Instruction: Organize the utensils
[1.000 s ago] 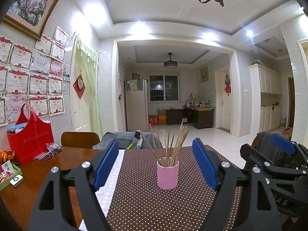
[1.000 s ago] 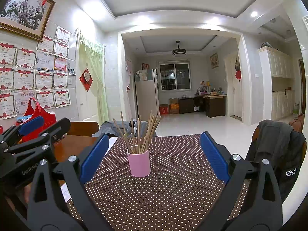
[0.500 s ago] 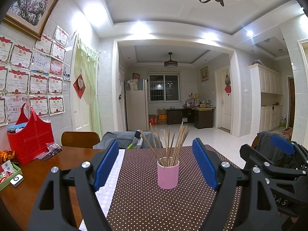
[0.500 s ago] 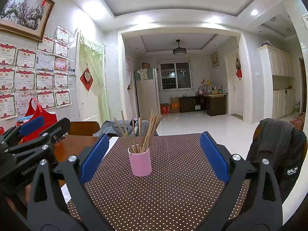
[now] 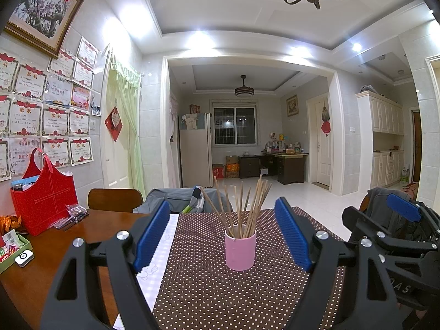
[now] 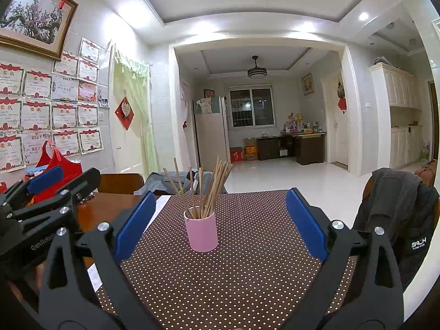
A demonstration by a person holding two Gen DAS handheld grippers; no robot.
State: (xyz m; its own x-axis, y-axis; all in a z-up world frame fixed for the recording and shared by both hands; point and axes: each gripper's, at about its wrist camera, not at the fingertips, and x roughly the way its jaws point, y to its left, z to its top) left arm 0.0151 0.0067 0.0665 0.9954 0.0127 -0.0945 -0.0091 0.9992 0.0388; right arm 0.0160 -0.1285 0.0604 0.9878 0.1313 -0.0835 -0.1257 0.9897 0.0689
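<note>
A pink cup [image 5: 240, 250] [image 6: 202, 233] stands upright on the brown dotted tablecloth [image 5: 220, 297] [image 6: 247, 275]. Several wooden chopsticks [image 5: 244, 209] [image 6: 205, 189] fan out of its mouth. My left gripper [image 5: 224, 231] is open, with the cup seen between its blue pads but farther away on the table. Over on the other side, my right gripper [image 6: 220, 214] is open too and holds nothing; the cup sits just left of its middle. Each gripper shows in the other's view: the right gripper [image 5: 396, 233] at the right edge, the left gripper [image 6: 41, 198] at the left edge.
A red bag [image 5: 44, 200] stands on the wooden table [image 5: 55, 255] at the left wall, with a green box [image 5: 11, 250] of small items nearby. A wooden chair [image 5: 115, 199] stands behind the table. A chair draped with a dark jacket [image 6: 398, 214] is at the right.
The right wrist view has edged slightly toward the cup. The left gripper and the cup have not visibly moved.
</note>
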